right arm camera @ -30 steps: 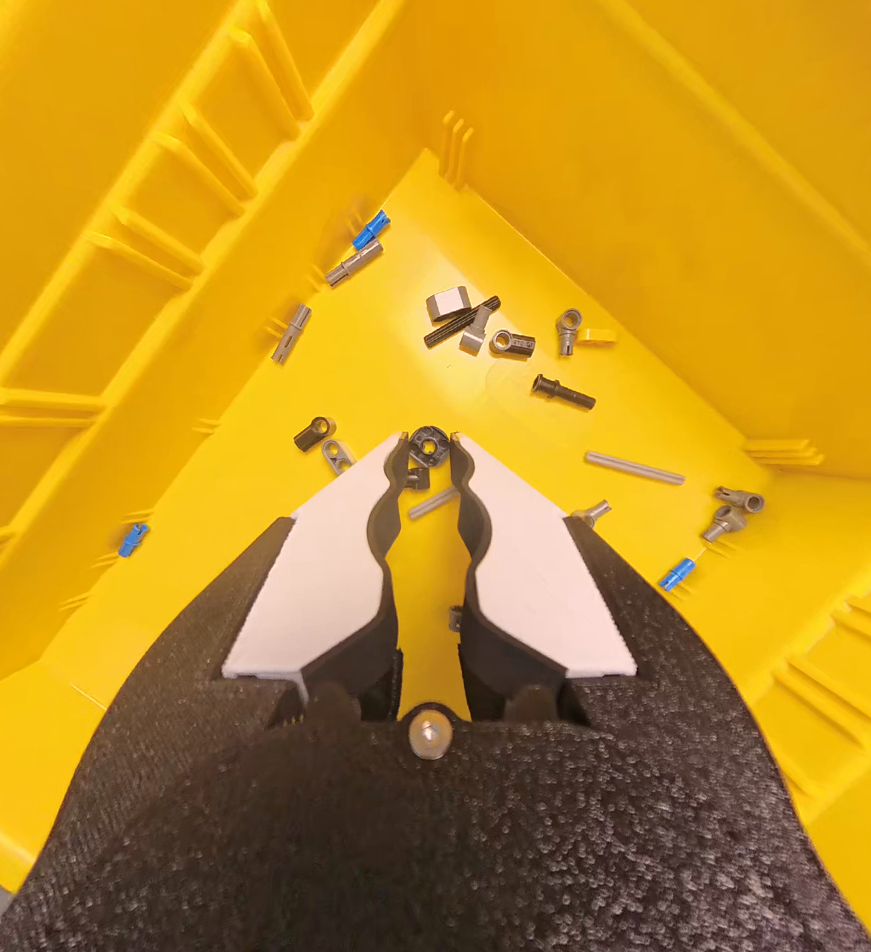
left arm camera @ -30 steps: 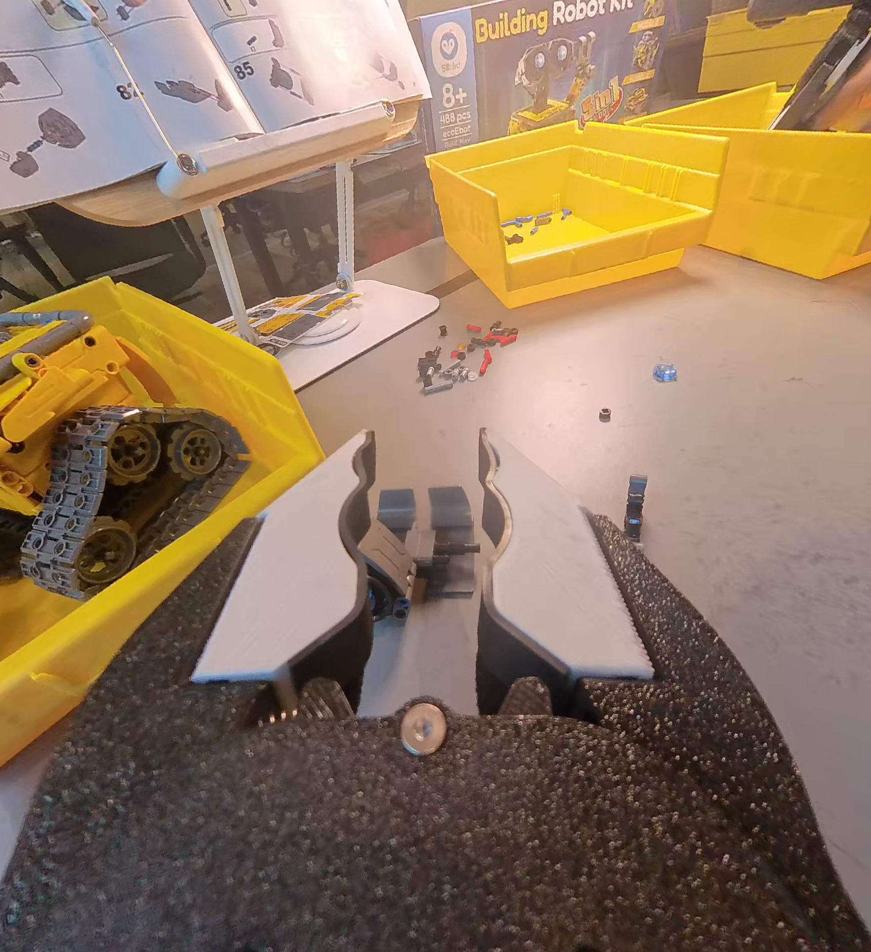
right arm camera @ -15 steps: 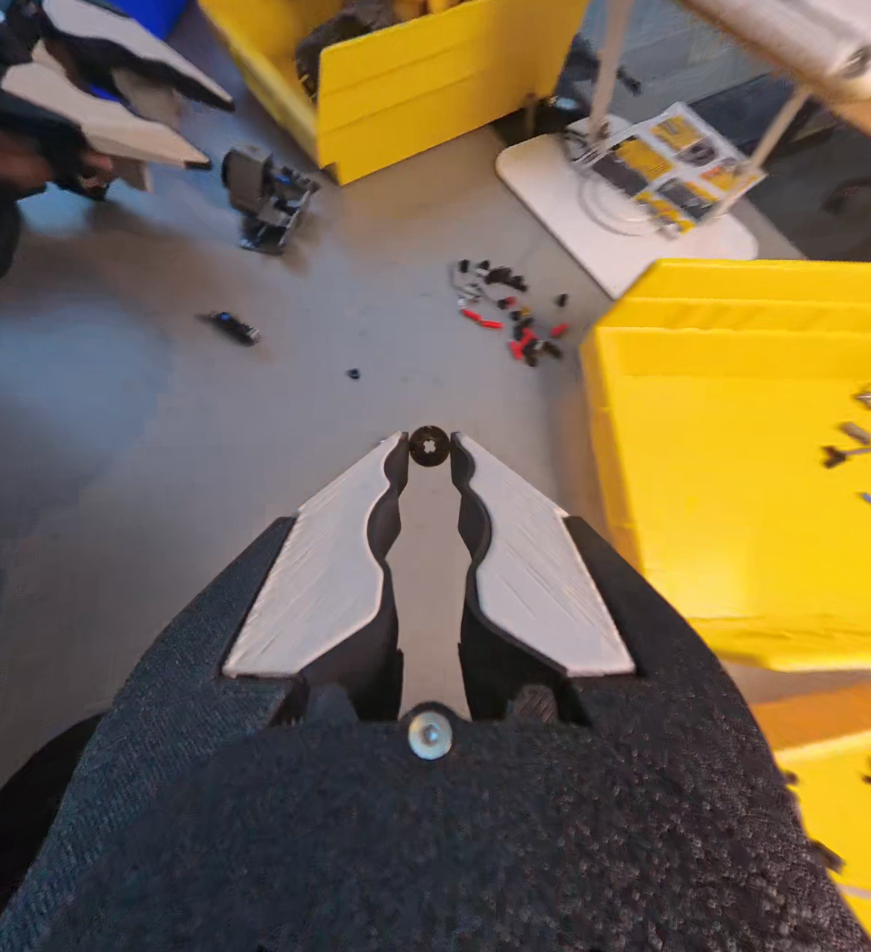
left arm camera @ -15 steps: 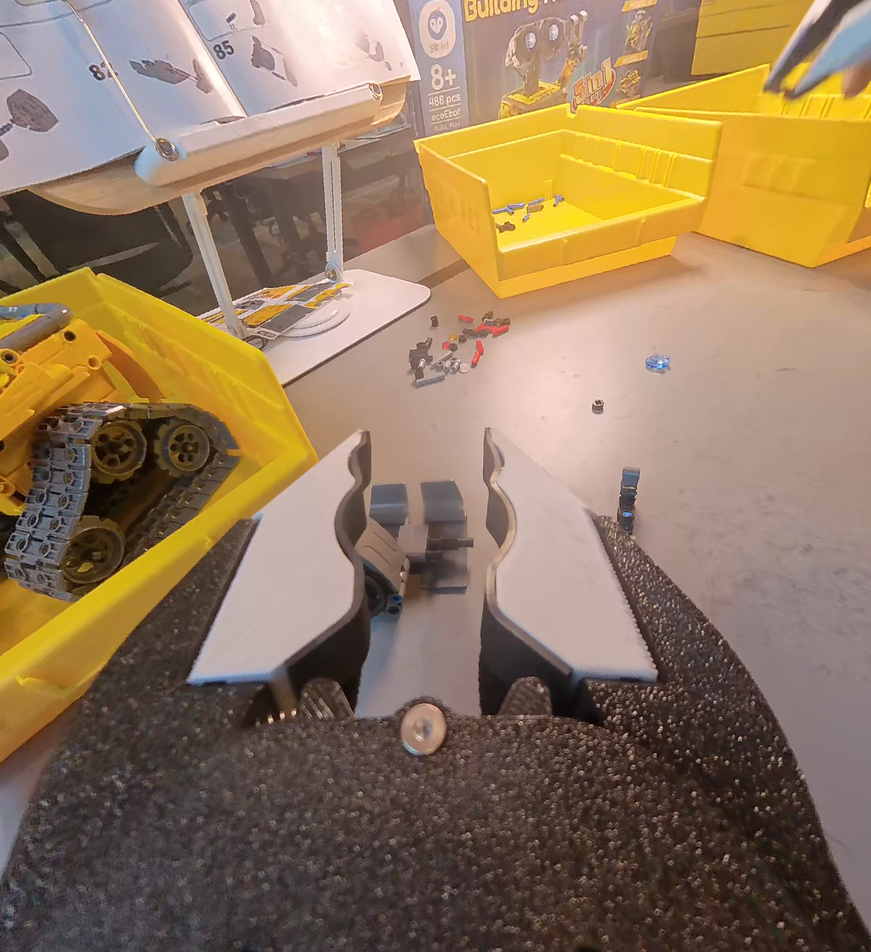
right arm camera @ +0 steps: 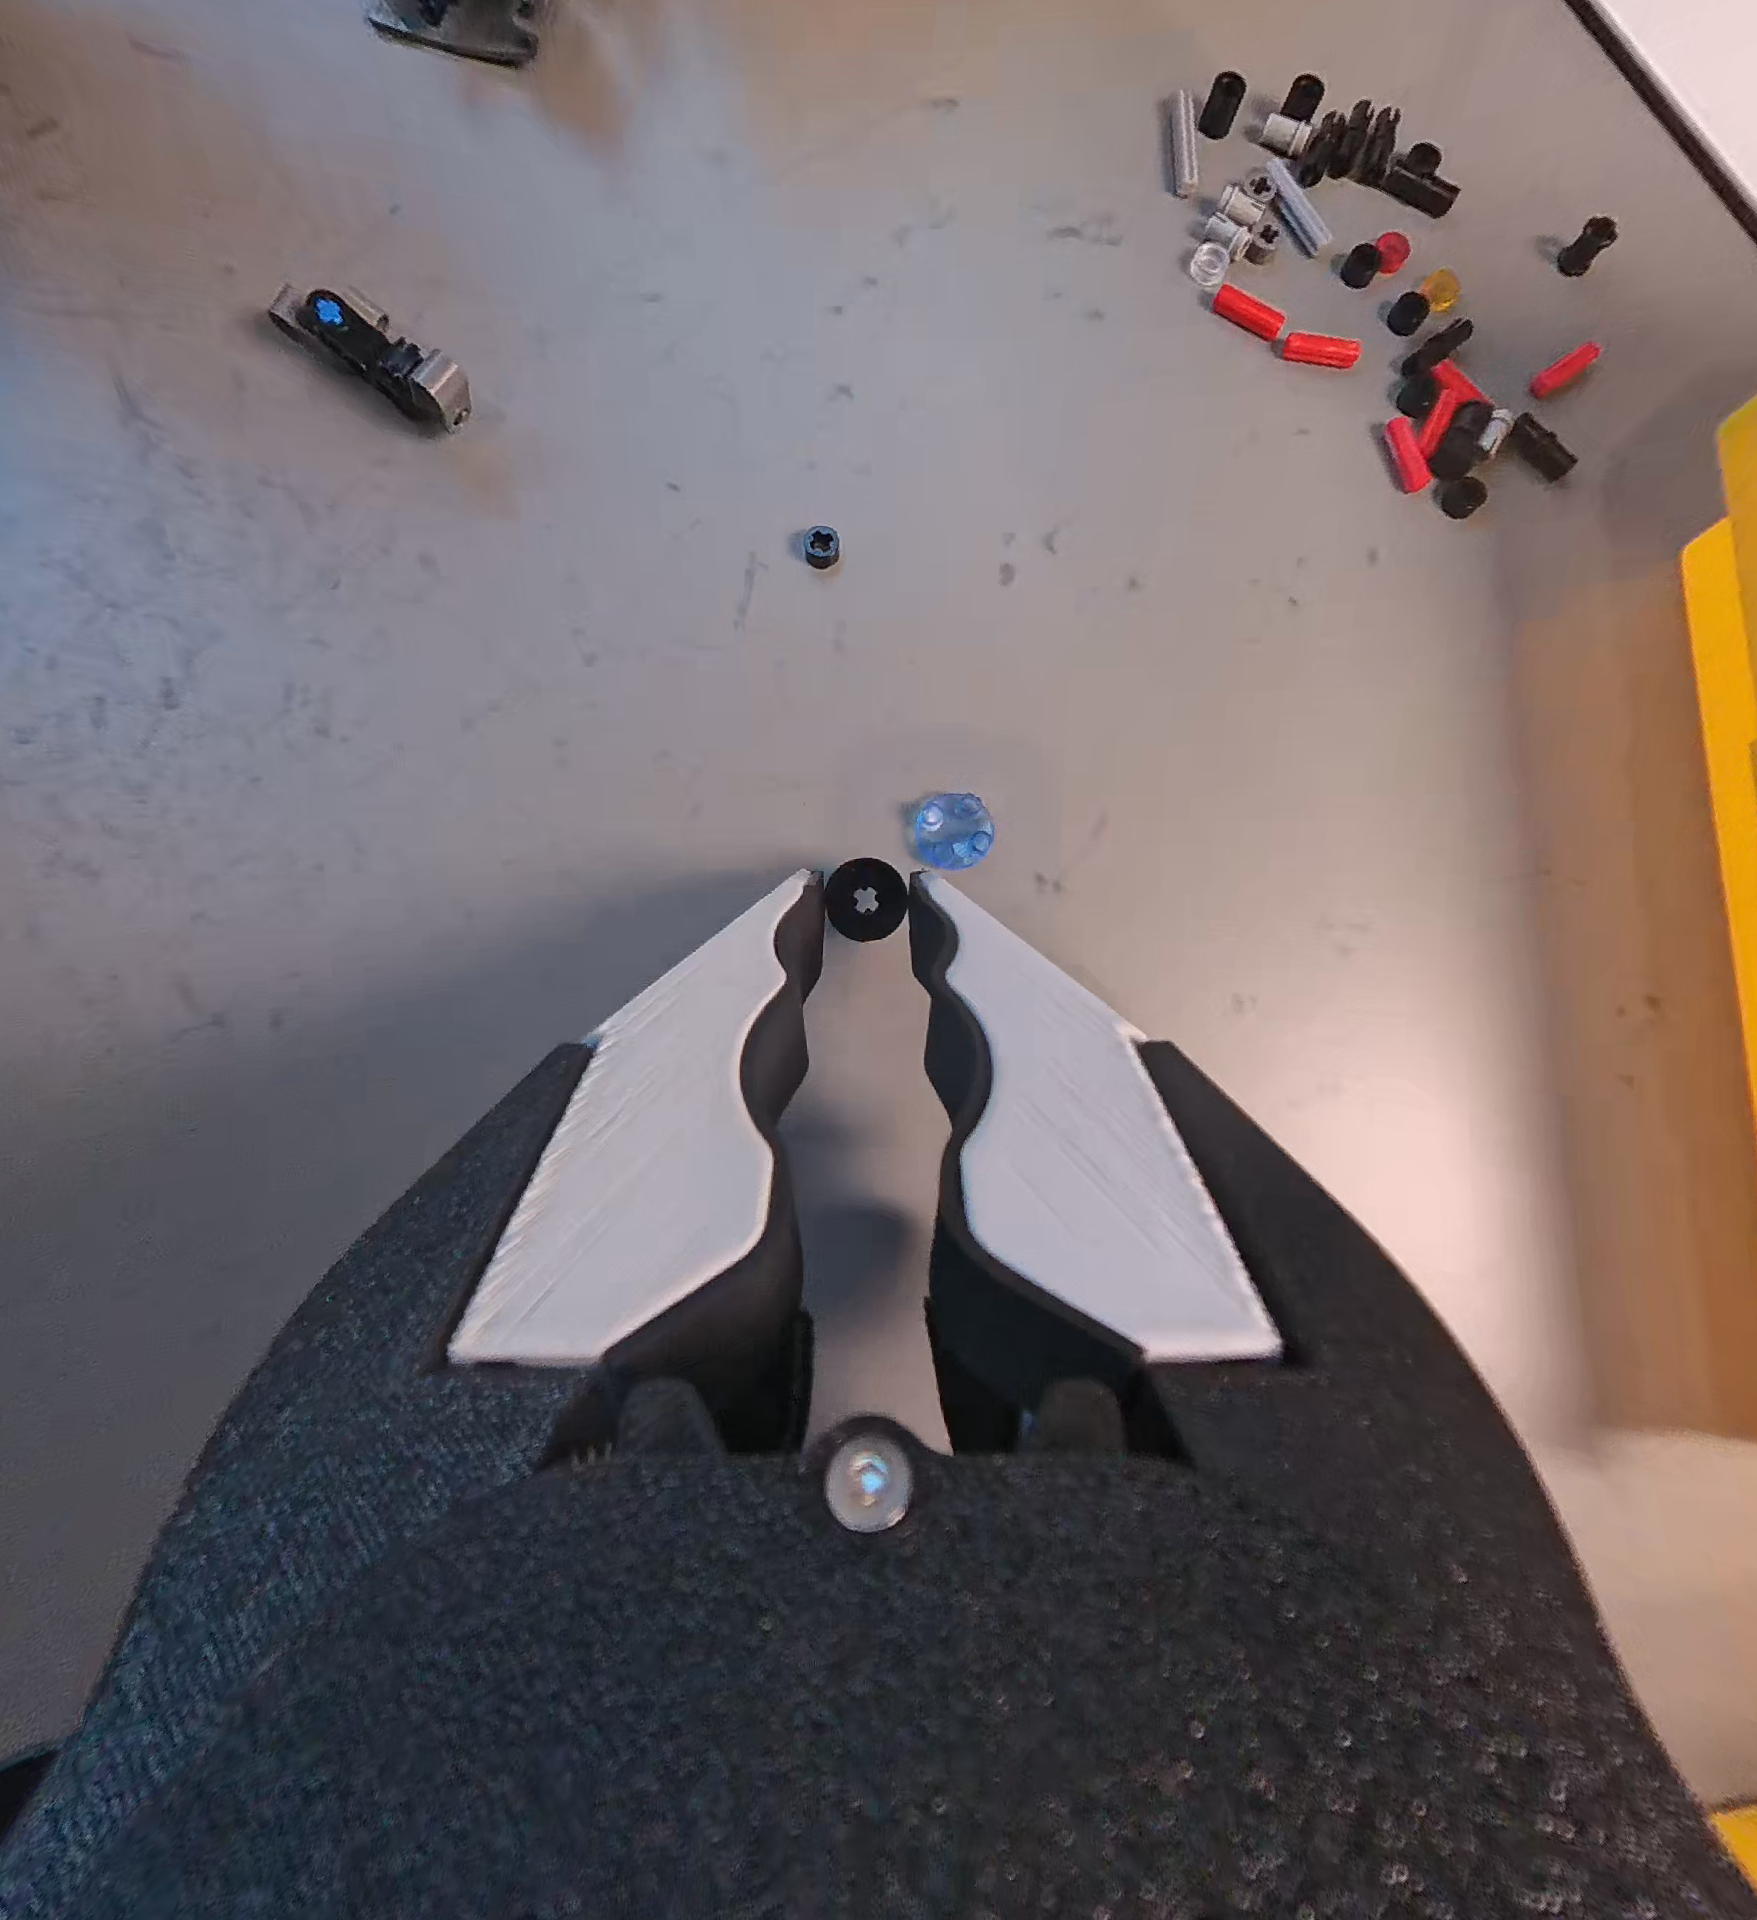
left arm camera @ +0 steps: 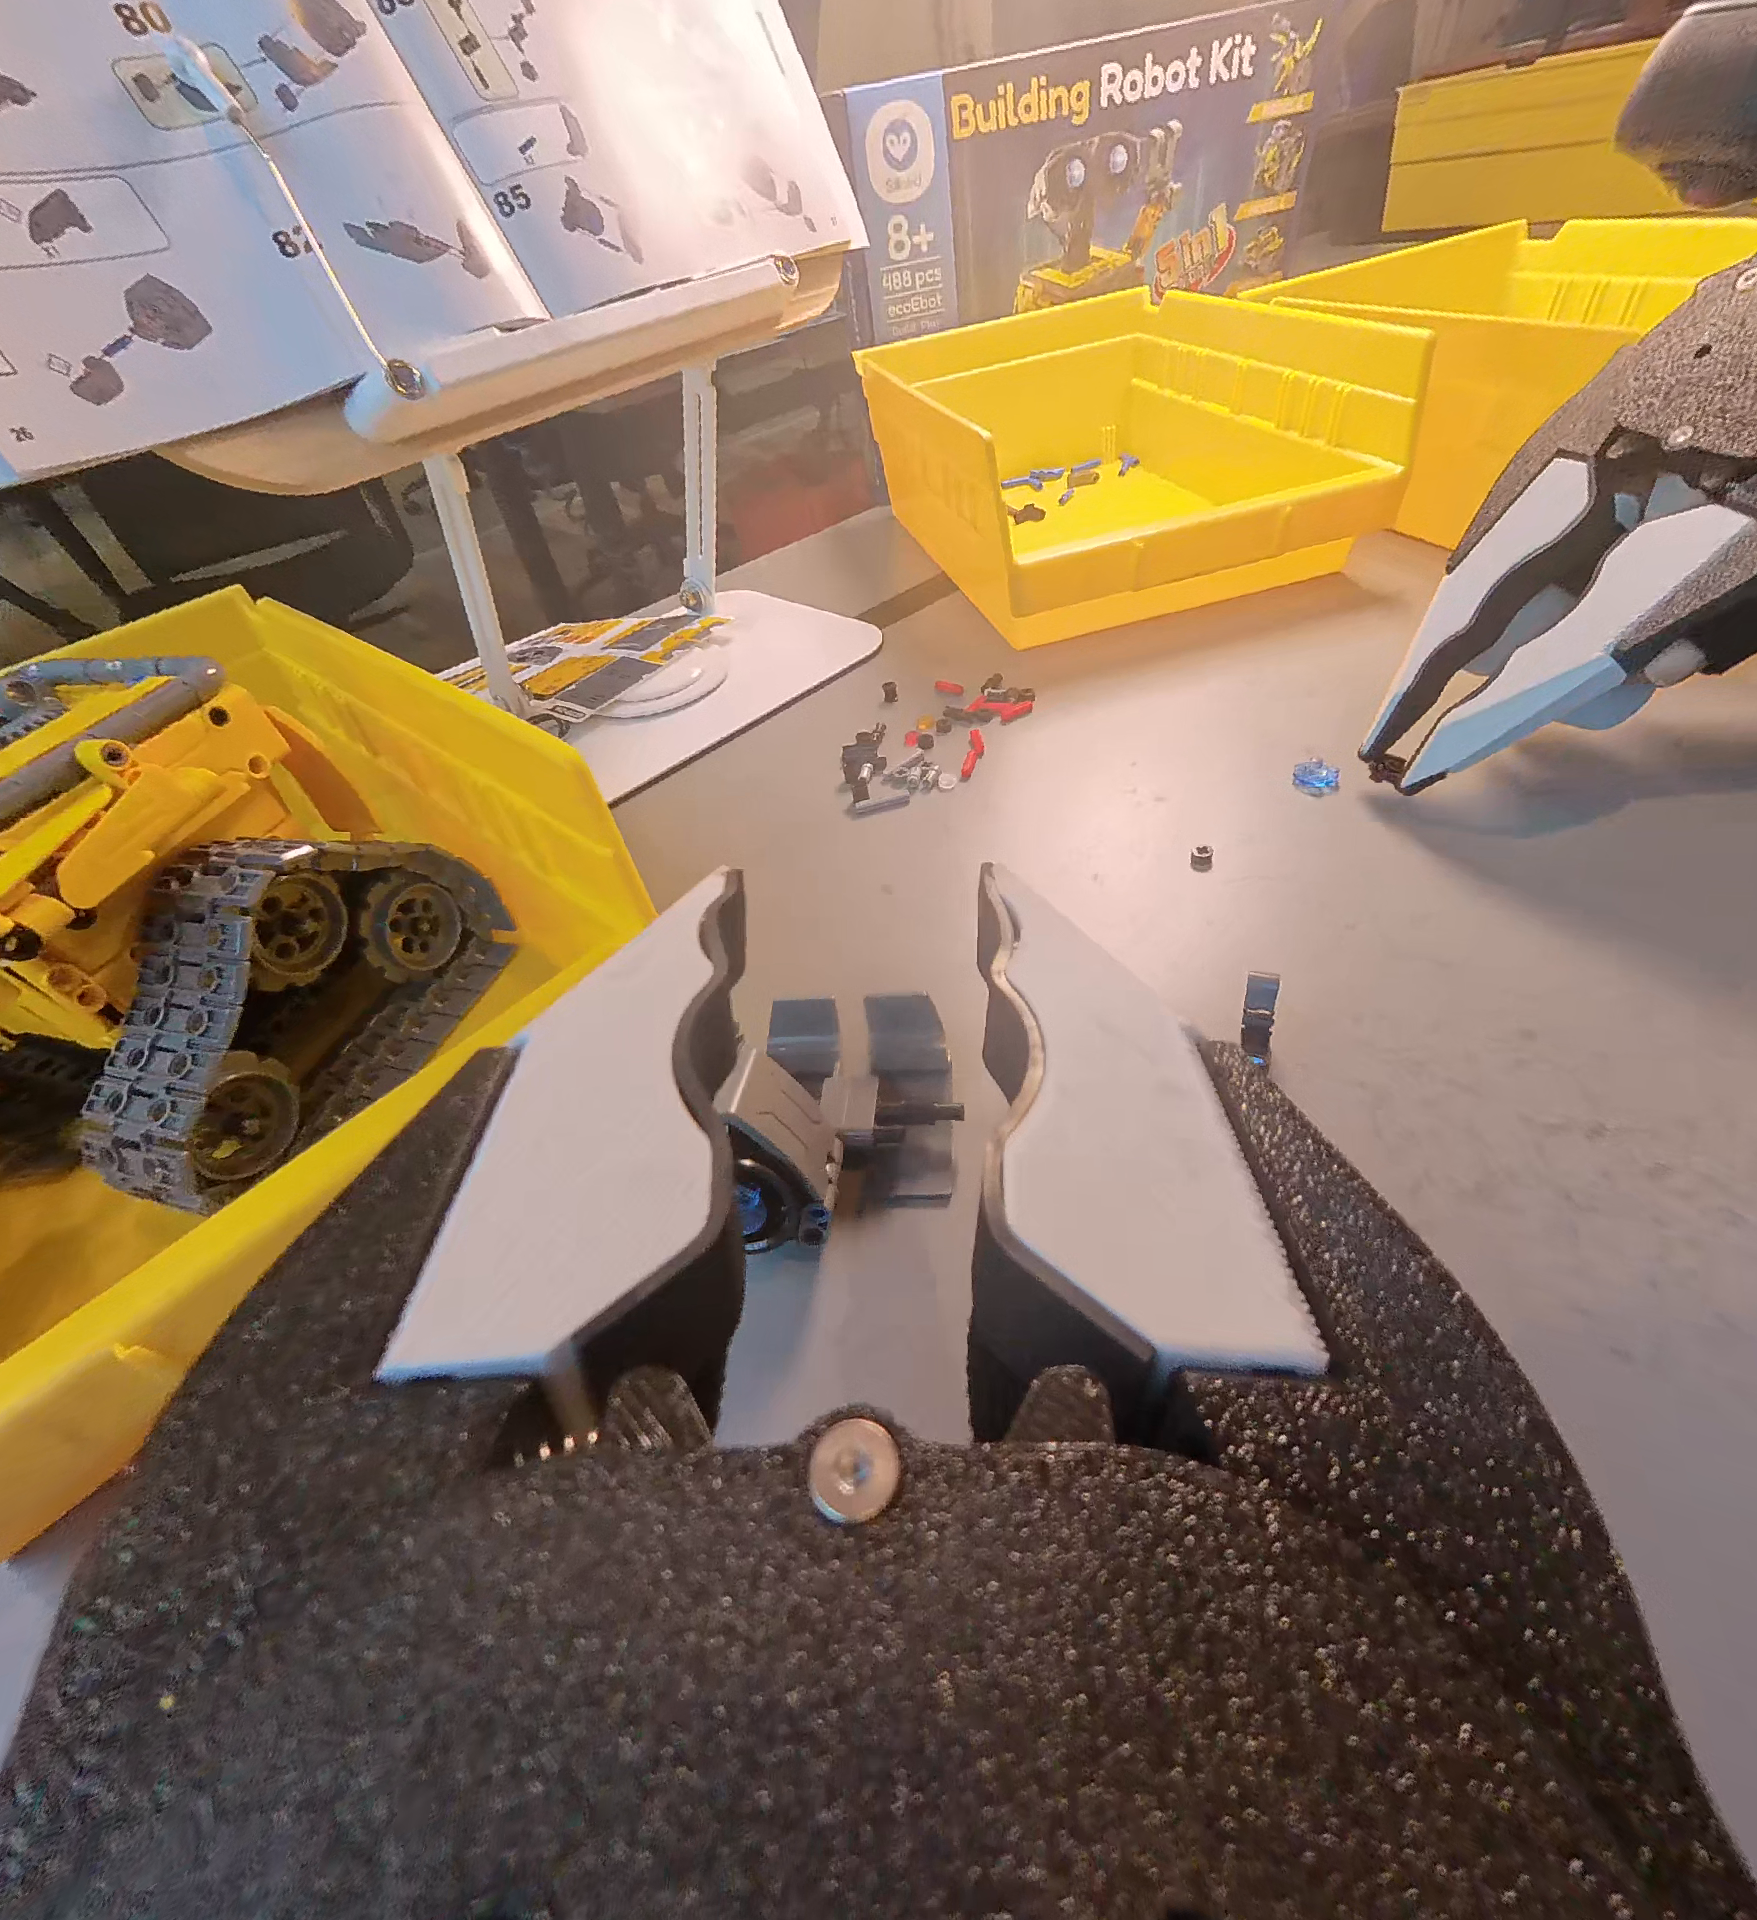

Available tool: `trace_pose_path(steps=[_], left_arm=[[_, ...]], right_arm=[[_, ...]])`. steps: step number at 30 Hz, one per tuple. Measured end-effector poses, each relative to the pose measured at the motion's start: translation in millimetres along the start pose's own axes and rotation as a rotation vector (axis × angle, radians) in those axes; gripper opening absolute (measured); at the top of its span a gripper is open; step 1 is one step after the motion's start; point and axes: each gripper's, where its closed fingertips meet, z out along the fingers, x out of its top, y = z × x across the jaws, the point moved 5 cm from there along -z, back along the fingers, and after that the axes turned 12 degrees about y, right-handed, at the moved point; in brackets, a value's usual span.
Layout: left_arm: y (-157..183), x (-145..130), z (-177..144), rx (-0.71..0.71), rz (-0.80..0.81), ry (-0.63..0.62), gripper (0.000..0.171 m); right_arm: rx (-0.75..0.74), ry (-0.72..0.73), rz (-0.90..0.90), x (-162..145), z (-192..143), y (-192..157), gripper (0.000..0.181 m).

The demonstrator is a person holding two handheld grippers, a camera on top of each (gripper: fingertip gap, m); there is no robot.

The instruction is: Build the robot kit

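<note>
My left gripper [left arm camera: 861,878] is open on the grey table, its fingers on either side of a small grey and black brick assembly [left arm camera: 843,1101] that leans against the left finger. My right gripper [right arm camera: 866,885] is shut on a small black round piece [right arm camera: 866,900] with a cross hole, held at its tips just above the table. It also shows in the left wrist view [left arm camera: 1388,774], pointing down. A clear blue round stud [right arm camera: 954,829] lies just right of the tips.
A black bush [right arm camera: 822,547], a grey and black beam [right arm camera: 370,353] and a pile of red, black and grey pins [right arm camera: 1373,291] lie on the table. A yellow bin [left arm camera: 583,790] holds a tracked model [left arm camera: 230,935]. A booklet stand [left arm camera: 334,208] and further bins [left arm camera: 1144,582] stand behind.
My right gripper lifted the black round piece out of a yellow bin, carried it over the table and lowered it beside the blue stud. The left gripper has hardly moved.
</note>
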Motion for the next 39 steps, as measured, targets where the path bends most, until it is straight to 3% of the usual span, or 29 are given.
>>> trace_pose_path(steps=[21,28,33,39], left_arm=[[-2,-2,0,0.006,-0.016,-0.006,0.044],[-2,-4,0,0.006,-0.019,-0.012,0.044],[-1,-6,1,0.002,-0.024,-0.017,0.044],[0,-8,3,-0.007,-0.03,-0.022,0.045]], right_arm=[[-0.031,0.032,-0.017,2,3,15,0.023],[-0.076,0.23,-0.004,32,-17,25,0.045],[-0.123,0.379,-0.001,54,-38,30,0.051],[-0.282,0.558,-0.032,76,-78,50,0.059]])
